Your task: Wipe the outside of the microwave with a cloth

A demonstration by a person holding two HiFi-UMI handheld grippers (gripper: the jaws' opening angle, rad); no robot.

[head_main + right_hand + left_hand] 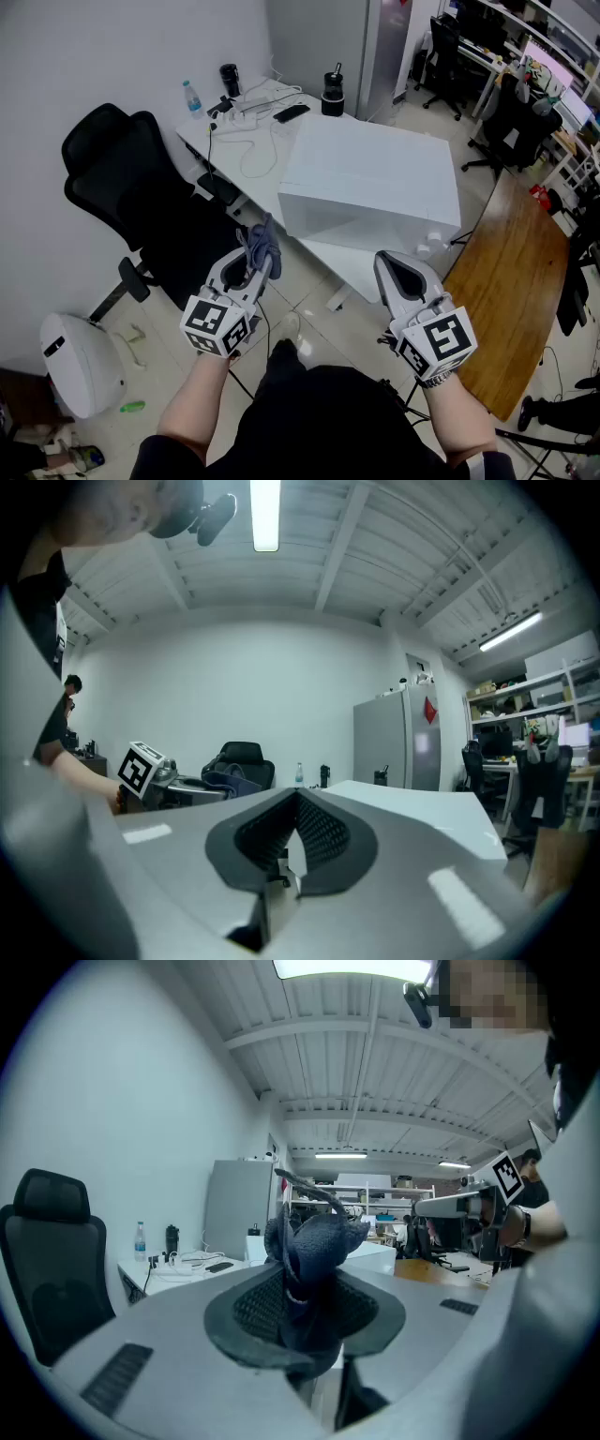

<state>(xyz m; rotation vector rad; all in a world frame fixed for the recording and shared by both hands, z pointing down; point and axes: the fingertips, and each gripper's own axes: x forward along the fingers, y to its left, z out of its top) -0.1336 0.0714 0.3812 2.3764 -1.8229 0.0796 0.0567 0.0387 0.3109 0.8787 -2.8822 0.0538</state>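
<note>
A dark blue cloth, soft, light and bunched into folds, is clamped in the left gripper. It appears knitted, and is probably best gripped at its gathered middle. The right gripper is shut on nothing. Ahead, a smooth, boxy white microwave is set on a white desk.

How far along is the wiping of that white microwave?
Done: the dark blue cloth is picked up, clamped in the left gripper. In hand: it is held short of the white microwave, not touching; the right gripper is shut and empty. Left: seemingly all the wiping.
</note>
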